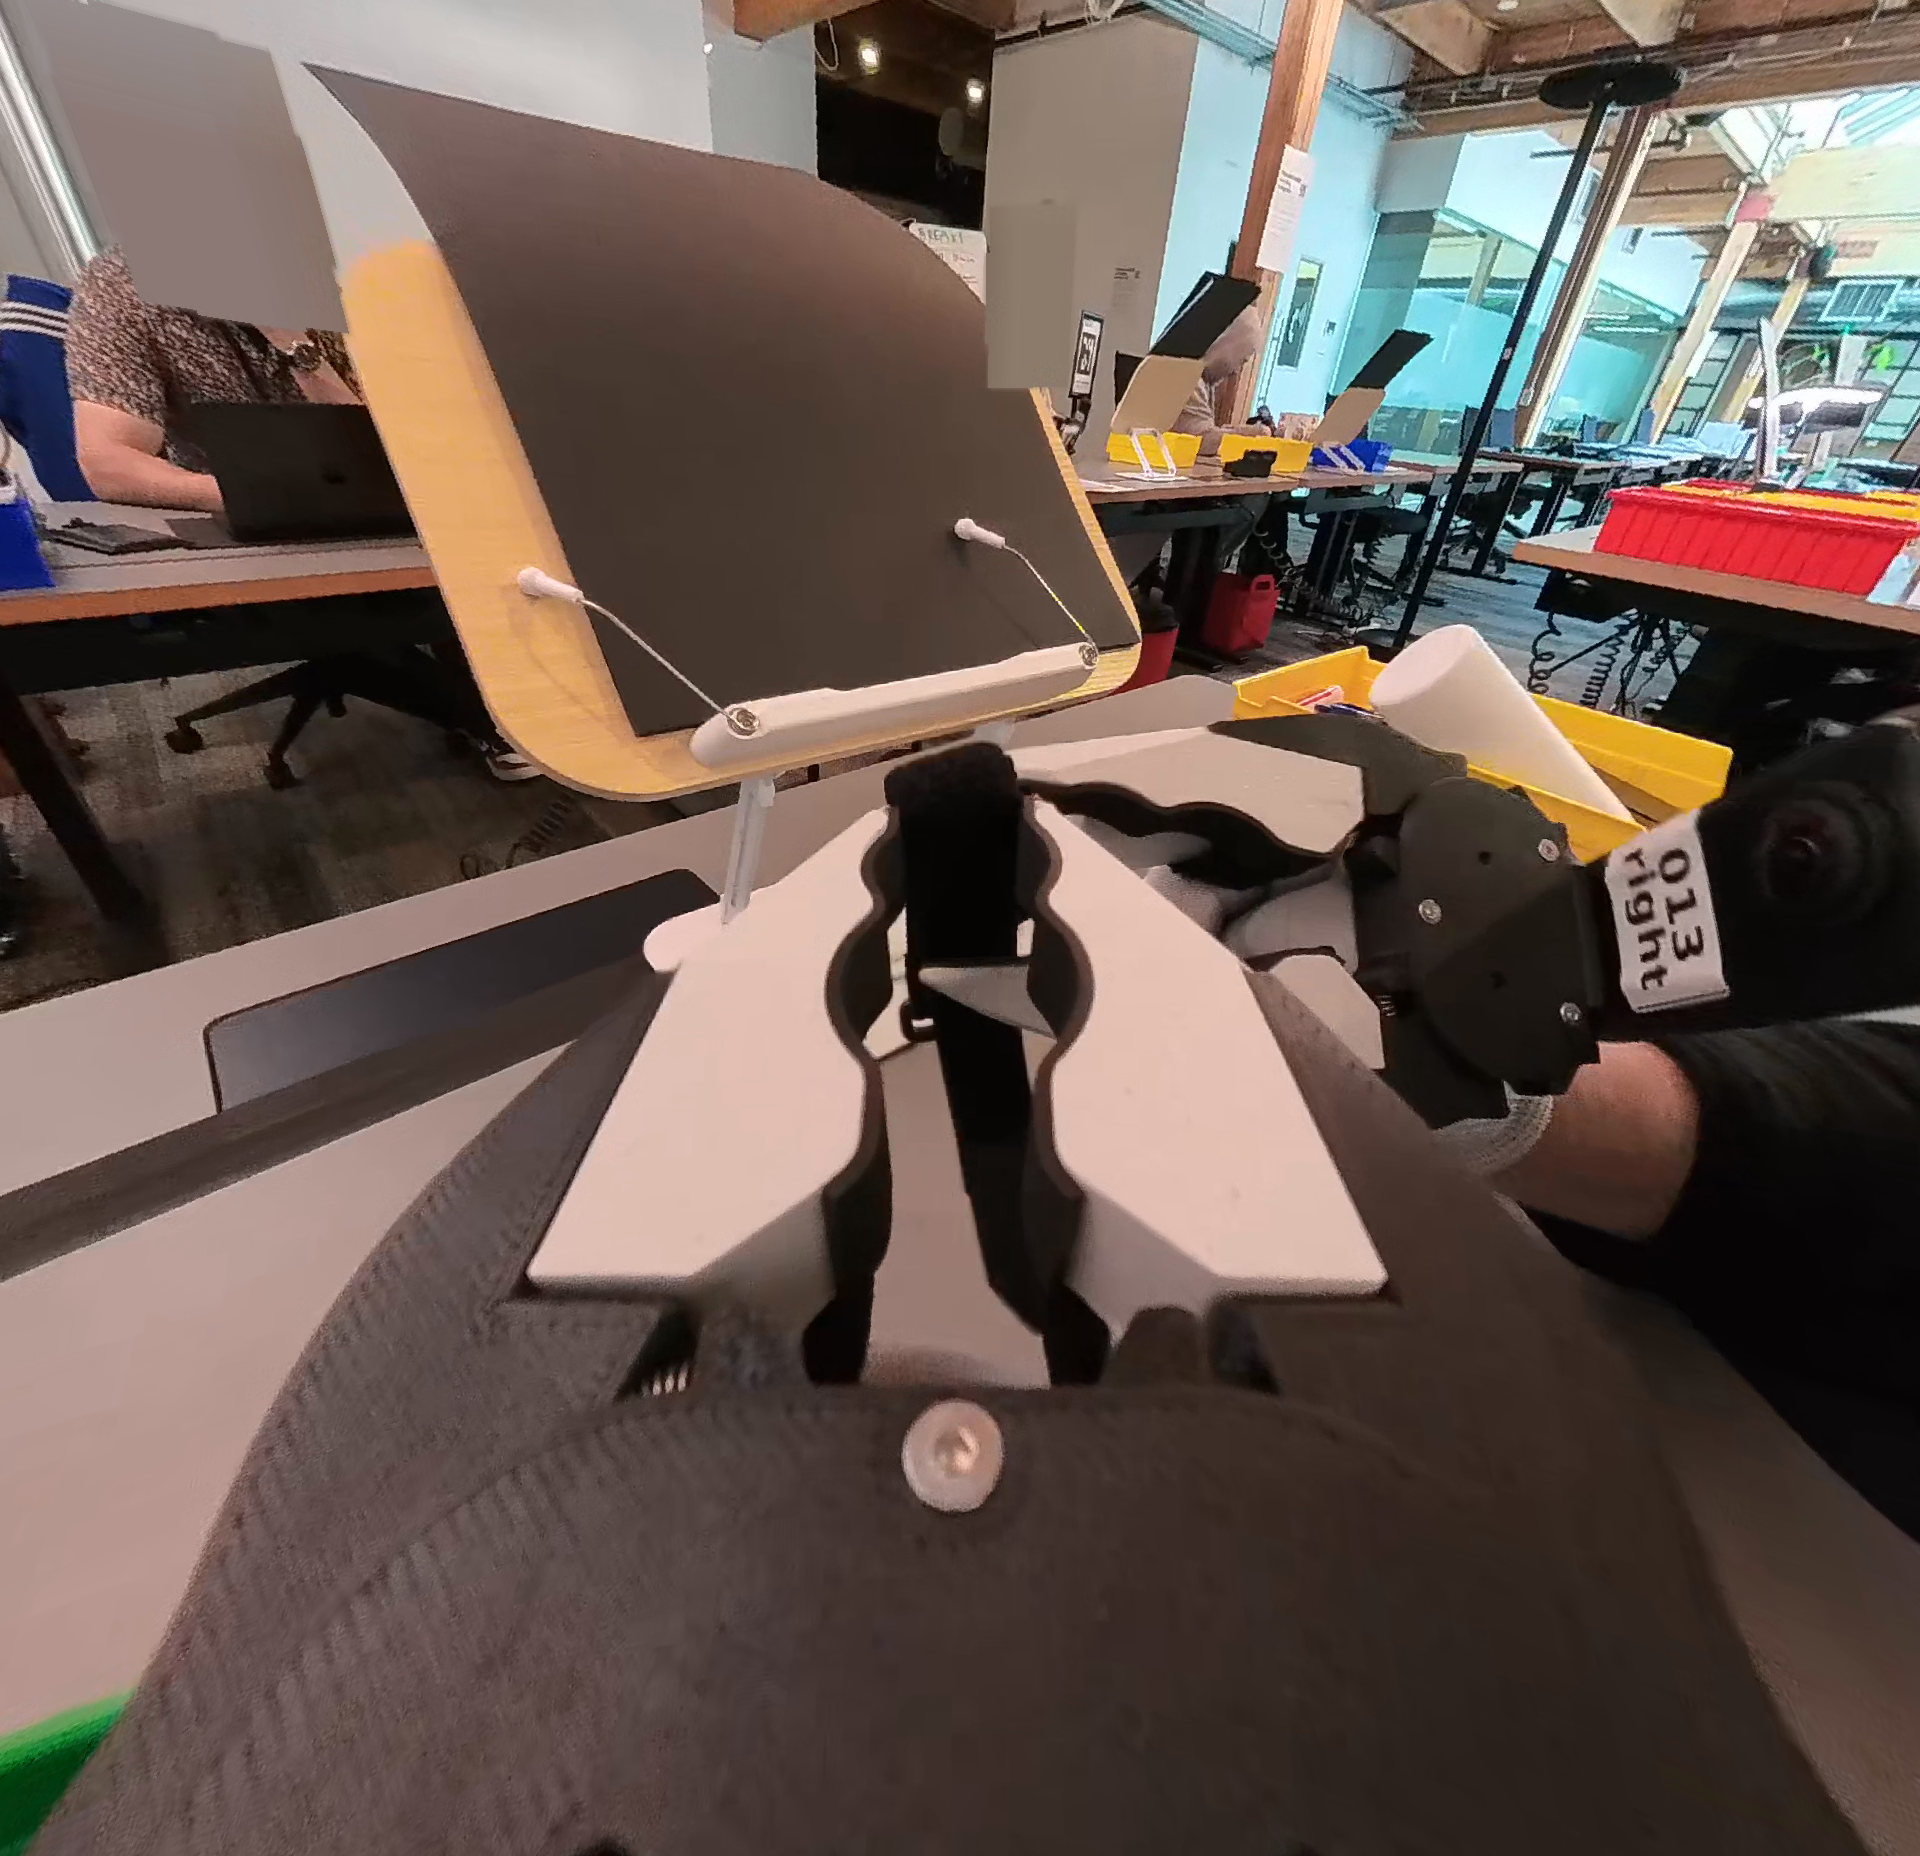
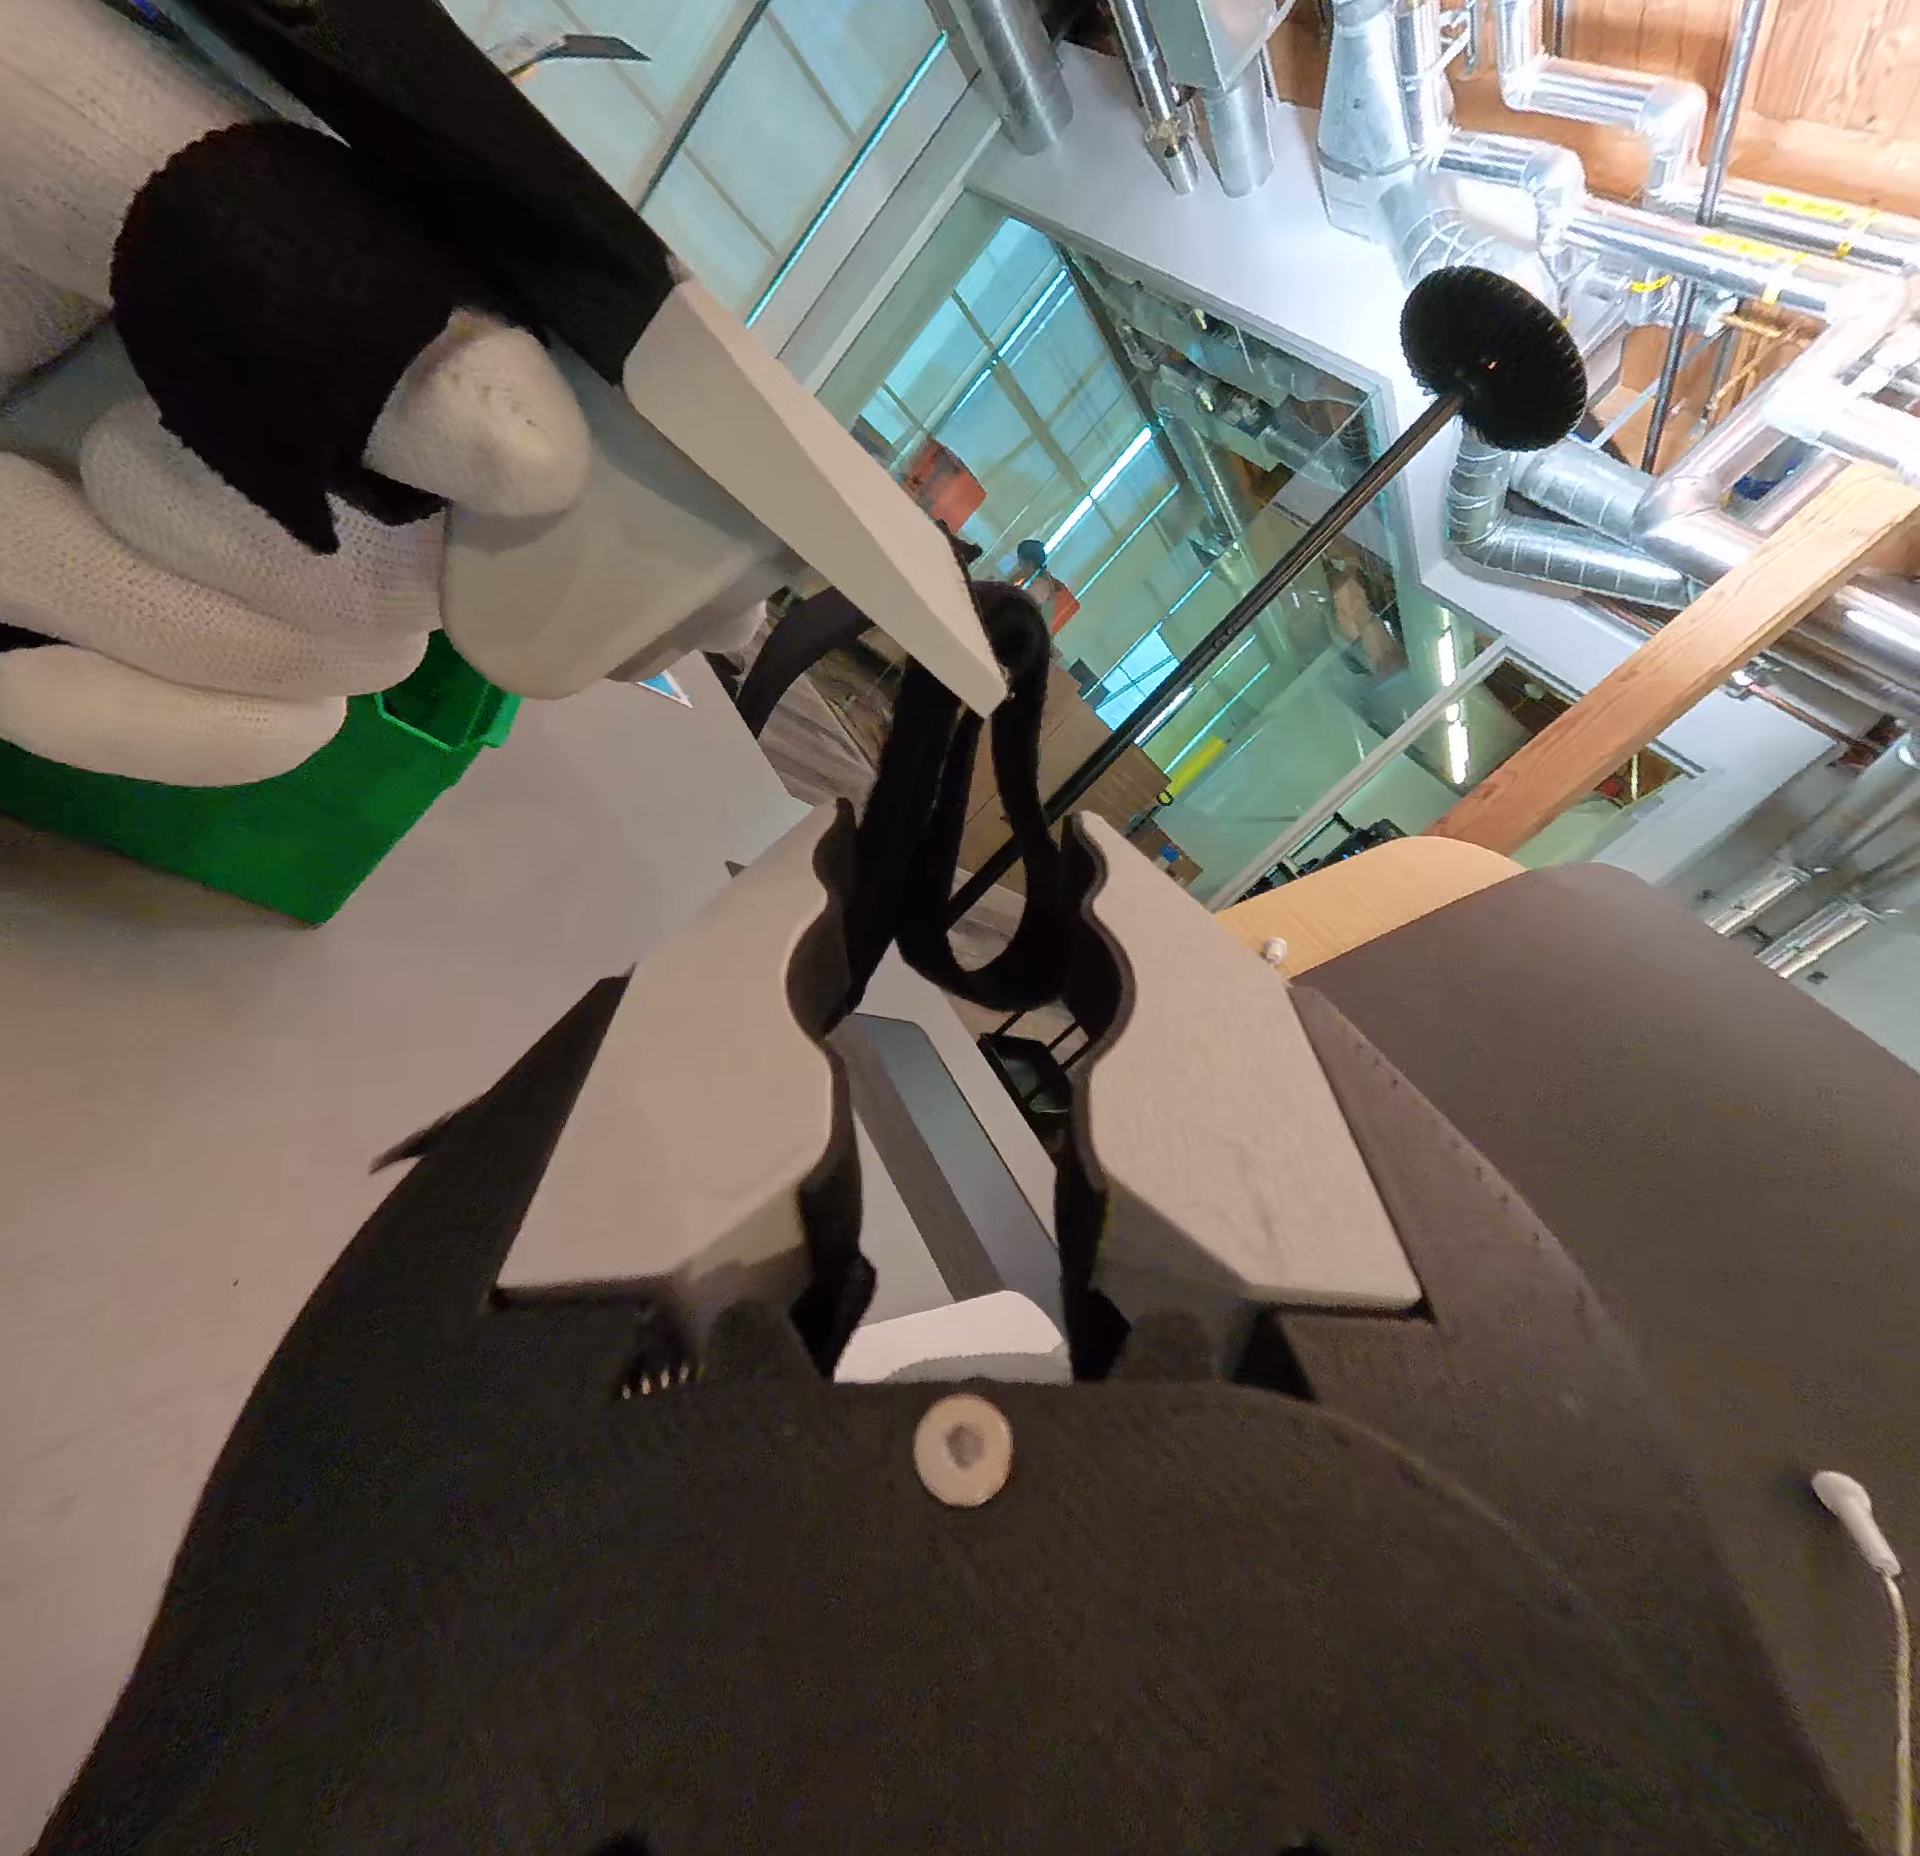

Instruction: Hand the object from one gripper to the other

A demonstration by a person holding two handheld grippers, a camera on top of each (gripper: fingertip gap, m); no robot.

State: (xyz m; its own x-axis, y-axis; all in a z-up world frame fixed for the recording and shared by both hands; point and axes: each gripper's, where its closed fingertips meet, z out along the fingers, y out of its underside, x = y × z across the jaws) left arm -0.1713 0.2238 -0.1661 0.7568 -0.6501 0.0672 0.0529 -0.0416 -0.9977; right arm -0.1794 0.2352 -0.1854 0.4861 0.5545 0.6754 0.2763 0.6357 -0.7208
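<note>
A black fabric strap (image 1: 956, 892) with a small buckle stands upright between the white fingers of my left gripper (image 1: 956, 819), which is shut on it. My right gripper (image 1: 1122, 762) reaches in from the right, its jaws apart, one fingertip beside the strap's top end. In the right wrist view the strap (image 2: 1023, 767) hangs as a loose loop from the tip of the left gripper (image 2: 992, 648). That gripper is held by a white-gloved hand (image 2: 208, 601). The loop sits between the parted fingers of my right gripper (image 2: 961, 840), in their wavy black pads.
A tilted wooden book stand with a black board (image 1: 727, 404) stands just behind on the grey table (image 1: 156, 1339). A yellow bin (image 1: 1652, 757) with a white roll (image 1: 1486, 705) is at the right, a green bin (image 2: 260, 830) at the left. A person works at a laptop (image 1: 291, 476) behind. My left and right fingertips are right by each other.
</note>
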